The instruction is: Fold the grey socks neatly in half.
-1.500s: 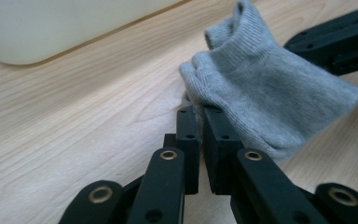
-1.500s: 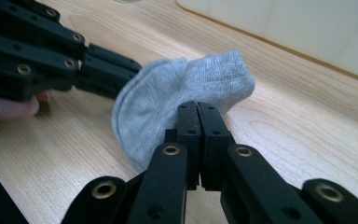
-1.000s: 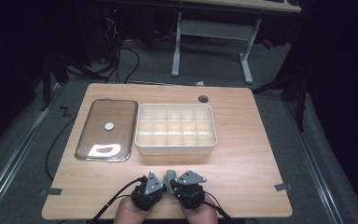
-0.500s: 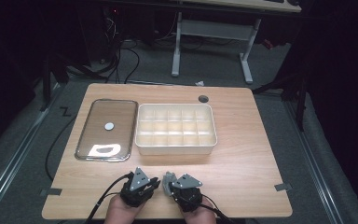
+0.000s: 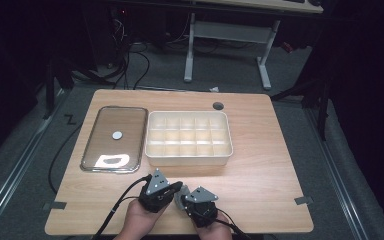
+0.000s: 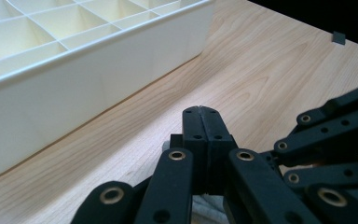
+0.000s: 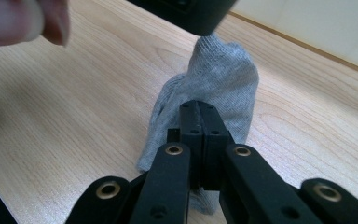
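— Left tool (image 6: 200, 112)? Jaws closed, gripping a grey sock (image 7: 214, 88) from above, after a brief opening.
— Right tool (image 7: 199, 108)? Closed on the same sock, near bench (image 5: 260, 170) front, before the tray (image 5: 187, 155).

Grey sock (image 7: 209, 88): lower end hidden behind the right gripper's (image 7: 199, 106) closed fingers, top covered by the left gripper's dark body. Blurred fingertip cut off at the upper-left edge. Divided tray (image 6: 98, 70) cropped at the left gripper view's top and left.
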`<state>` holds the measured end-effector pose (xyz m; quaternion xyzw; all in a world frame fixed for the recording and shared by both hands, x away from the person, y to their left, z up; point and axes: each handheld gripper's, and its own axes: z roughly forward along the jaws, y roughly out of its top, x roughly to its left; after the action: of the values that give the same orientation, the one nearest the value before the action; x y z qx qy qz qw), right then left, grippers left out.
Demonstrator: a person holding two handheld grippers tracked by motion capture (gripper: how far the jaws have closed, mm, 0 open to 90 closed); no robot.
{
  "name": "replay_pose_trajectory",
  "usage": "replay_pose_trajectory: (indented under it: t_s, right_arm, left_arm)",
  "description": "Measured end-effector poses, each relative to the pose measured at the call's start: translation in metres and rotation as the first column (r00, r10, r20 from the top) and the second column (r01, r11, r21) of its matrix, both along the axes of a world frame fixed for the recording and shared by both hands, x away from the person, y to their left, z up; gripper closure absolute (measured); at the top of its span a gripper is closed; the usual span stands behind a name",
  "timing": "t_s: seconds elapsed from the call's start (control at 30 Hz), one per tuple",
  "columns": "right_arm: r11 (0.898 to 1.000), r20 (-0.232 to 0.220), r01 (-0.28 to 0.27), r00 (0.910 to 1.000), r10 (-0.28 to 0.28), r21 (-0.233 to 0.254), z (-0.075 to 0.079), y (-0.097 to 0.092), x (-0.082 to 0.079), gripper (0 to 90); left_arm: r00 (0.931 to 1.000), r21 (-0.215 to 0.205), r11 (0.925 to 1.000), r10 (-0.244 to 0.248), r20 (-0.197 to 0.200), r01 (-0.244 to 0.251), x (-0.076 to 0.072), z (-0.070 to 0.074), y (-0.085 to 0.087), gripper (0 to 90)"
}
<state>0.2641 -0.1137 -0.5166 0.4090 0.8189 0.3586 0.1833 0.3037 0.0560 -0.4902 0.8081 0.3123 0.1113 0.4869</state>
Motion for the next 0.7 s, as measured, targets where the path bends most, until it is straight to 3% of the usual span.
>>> replay_pose_trajectory:
  t_s: [0.23,0.37,0.7]
  right_arm:
    - [1.000,0.003,0.002,1.0000,-0.002,0.006,-0.001,-0.001,0.000,90.0]
    - [1.000,0.001,0.003,1.0000,-0.003,0.017,-0.001,-0.001,0.000,90.0]
    - [0.999,0.002,0.003,1.0000,-0.003,0.032,-0.002,-0.003,0.000,90.0]
  left_arm:
    - [0.9991,0.020,0.9990,-0.041,0.014,0.040,0.002,0.005,-0.021,90.0]
    - [0.9992,0.010,0.9992,-0.039,-0.003,0.039,0.007,0.007,-0.026,89.9]
    - [0.9980,0.051,0.9970,-0.057,-0.027,0.059,0.009,-0.003,-0.036,89.4]
